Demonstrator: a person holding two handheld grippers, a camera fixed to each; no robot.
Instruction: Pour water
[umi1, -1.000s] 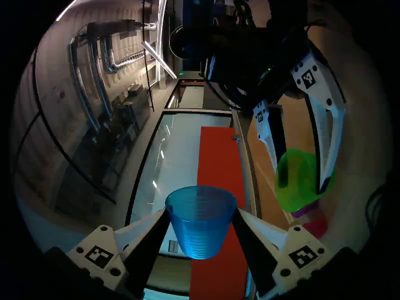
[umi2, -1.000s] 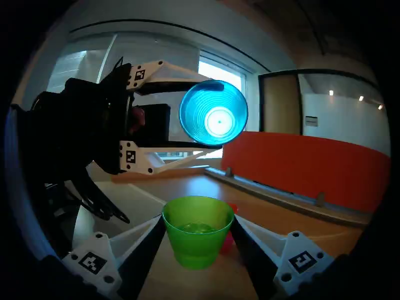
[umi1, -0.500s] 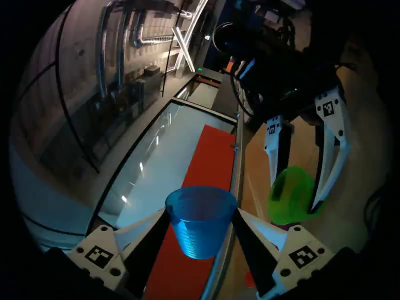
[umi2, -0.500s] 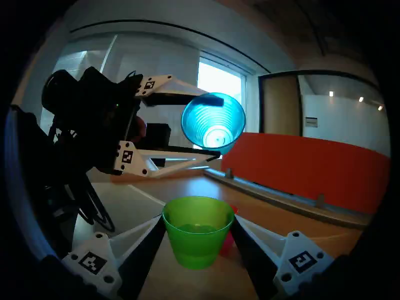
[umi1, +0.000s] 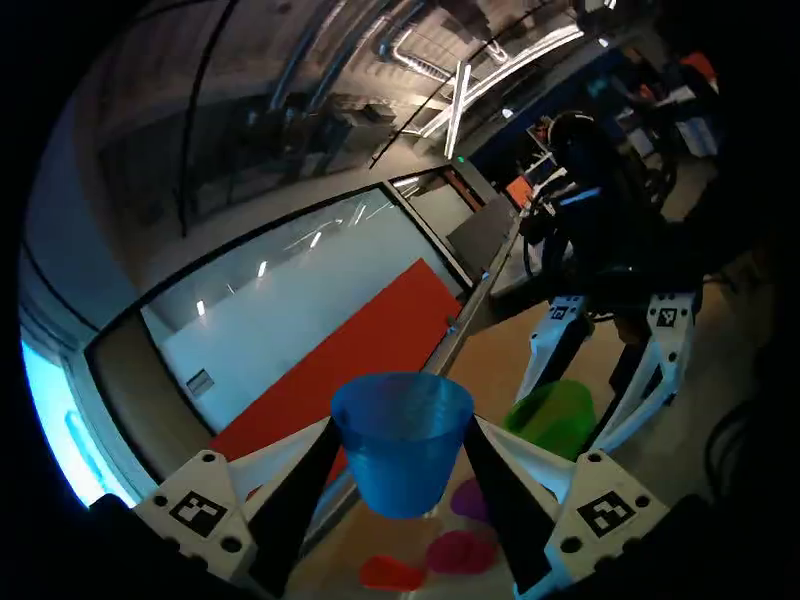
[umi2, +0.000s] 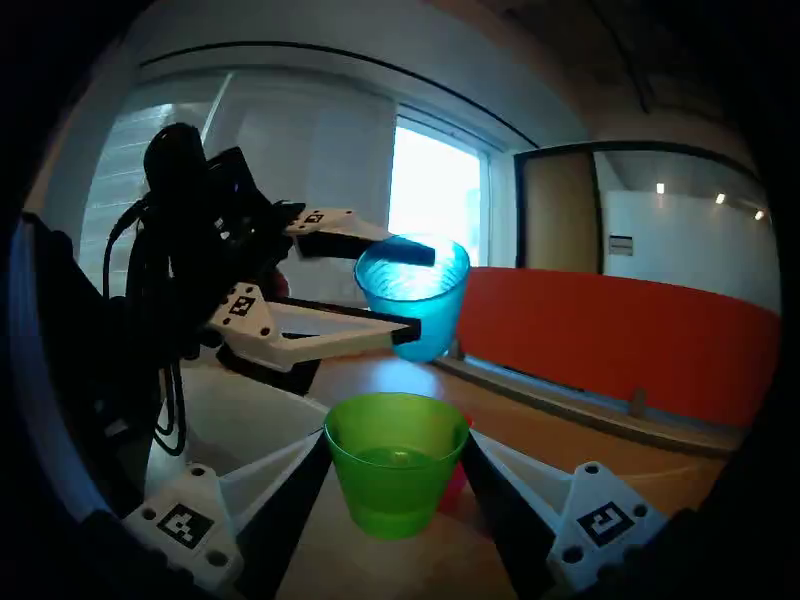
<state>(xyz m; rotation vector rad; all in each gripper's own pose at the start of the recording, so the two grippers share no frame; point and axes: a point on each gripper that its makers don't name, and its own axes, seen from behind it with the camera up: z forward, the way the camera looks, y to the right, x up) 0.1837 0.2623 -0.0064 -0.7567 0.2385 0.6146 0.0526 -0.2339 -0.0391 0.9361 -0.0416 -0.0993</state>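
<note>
My left gripper (umi1: 400, 462) is shut on a translucent blue cup (umi1: 402, 440). In the right gripper view that blue cup (umi2: 412, 295) hangs above and behind the green one, nearly upright, mouth tipped slightly toward me, held by the left gripper (umi2: 410, 300). My right gripper (umi2: 397, 470) is shut on a green cup (umi2: 396, 460) with a little water at its bottom. In the left gripper view the green cup (umi1: 552, 418) sits low to the right between the right gripper's (umi1: 570, 425) white fingers.
A wooden table (umi2: 560, 440) lies below, bounded by a red partition (umi2: 640, 330) behind a rail. Pink and red cups (umi1: 455, 548) stand on the table (umi1: 500, 370) under the blue cup. A bright window (umi2: 430, 190) is behind.
The blue cup has swung from mouth-facing the right gripper's camera back to nearly upright and dropped lower. The left gripper view has rolled accordingly. The green cup has stayed still.
</note>
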